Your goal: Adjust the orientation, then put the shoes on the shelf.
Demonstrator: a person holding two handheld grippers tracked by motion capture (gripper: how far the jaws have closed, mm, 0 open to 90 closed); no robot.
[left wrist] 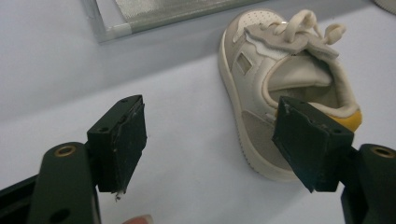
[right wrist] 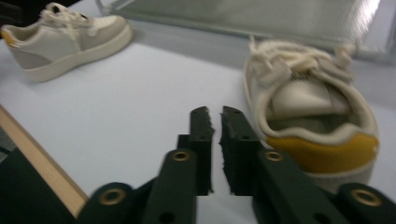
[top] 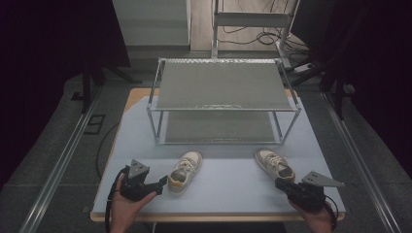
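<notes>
High view: pale blue counter (top: pixel 223 189) carrying a two-tier wire rack (top: pixel 223 99) at the far side, two small cream shoes in front of it. Left gripper (top: pixel 163 183) held low, its jaws just beside the heel of the left shoe (top: pixel 185 171). Right gripper (top: pixel 279 184) held low, jaws just short of the heel of the right shoe (top: pixel 274 164). Left gripper view: jaws spread wide, nothing between them; left shoe's yellow-tabbed heel lies just behind the right-hand jaw, toe pointing away. Right gripper view: jaws nearly closed, a thin gap, holding nothing; right shoe sits just right of the jaws, heel nearest; the other shoe well off, upper left.
</notes>
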